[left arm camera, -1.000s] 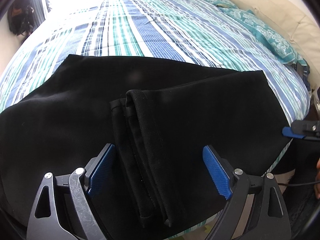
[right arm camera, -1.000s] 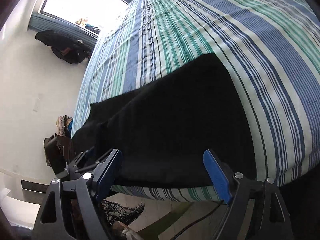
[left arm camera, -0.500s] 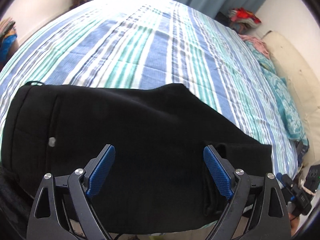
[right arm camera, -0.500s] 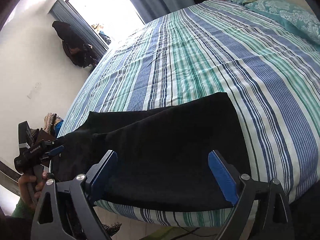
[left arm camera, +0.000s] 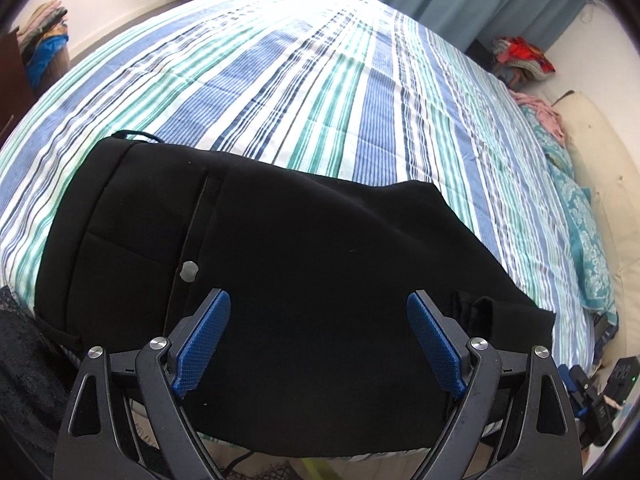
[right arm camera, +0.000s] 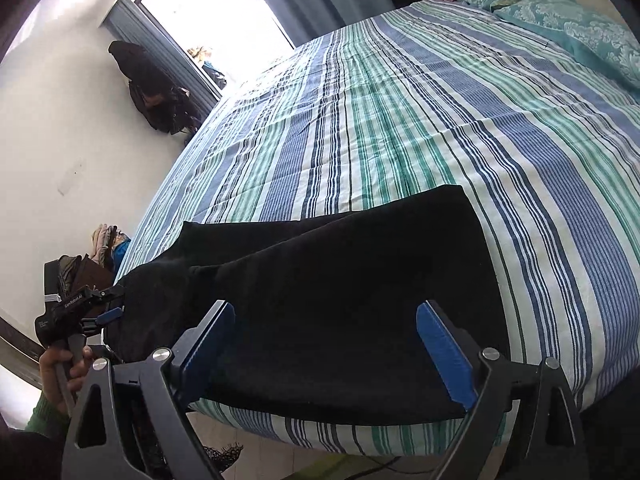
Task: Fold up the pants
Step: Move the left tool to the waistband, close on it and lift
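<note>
Black pants (left arm camera: 304, 264) lie folded along the near edge of the striped bed (left arm camera: 320, 92). The waistband end with a grey button (left arm camera: 189, 271) lies at the left. The folded leg hems (left arm camera: 476, 312) lie at the right. My left gripper (left arm camera: 318, 336) is open and empty, just above the pants' near edge. My right gripper (right arm camera: 326, 354) is open and empty over the leg end of the pants (right arm camera: 340, 280). The left gripper also shows in the right wrist view (right arm camera: 80, 312), held in a hand at the waist end.
Teal patterned pillows (right arm camera: 580, 28) lie at the bed's head. A clothes pile (left arm camera: 520, 60) sits by the curtain. Dark clothing (right arm camera: 152, 88) hangs on the wall by the window. Black lace fabric (left arm camera: 24, 368) lies below the bed edge at left.
My left gripper swung left from the folded leg hems to the waist end. My right gripper lifted and tilted back from the bed edge. Both stayed open.
</note>
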A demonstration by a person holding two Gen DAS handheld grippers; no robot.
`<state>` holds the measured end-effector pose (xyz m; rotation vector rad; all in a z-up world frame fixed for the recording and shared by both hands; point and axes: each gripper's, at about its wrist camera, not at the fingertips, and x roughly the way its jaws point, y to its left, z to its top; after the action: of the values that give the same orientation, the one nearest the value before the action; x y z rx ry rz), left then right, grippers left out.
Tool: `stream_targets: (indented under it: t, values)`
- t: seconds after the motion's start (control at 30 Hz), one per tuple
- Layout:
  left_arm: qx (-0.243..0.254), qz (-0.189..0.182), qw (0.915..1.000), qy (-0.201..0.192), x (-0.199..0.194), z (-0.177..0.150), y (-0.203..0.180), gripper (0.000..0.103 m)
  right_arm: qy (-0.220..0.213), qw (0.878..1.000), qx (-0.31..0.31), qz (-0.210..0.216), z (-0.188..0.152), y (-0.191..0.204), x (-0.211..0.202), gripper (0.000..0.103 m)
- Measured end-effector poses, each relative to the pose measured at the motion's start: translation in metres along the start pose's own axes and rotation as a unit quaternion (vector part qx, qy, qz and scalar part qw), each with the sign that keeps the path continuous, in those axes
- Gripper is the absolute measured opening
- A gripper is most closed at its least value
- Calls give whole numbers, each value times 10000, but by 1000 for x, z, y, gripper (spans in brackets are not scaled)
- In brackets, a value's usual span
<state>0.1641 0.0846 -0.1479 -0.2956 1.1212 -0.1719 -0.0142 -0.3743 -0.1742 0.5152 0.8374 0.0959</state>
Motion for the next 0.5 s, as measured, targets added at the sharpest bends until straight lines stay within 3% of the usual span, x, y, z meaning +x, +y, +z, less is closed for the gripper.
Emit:
stream_targets:
  t: [0.13,0.3,0.37,0.43,0.5]
  values:
    - [-113,39,9999,-59,-13,17,23,91,-45,10000,39,36,0,-1,-3,92]
    - [-964,-507,9929,-486,-58,46,89,92,-31,9993,297,217,3,-9,-1,92]
    - [-1144,-632,9908,-361,-60,53,115,95,52,9988,395,289,3,-9,4,92]
    - [-1006,-408,9941,70,-44,55,128,95,116,9985,399,347,4,-7,8,92]
    - [-569,196,9973,425,-25,52,129,95,143,9987,312,369,4,-2,11,92]
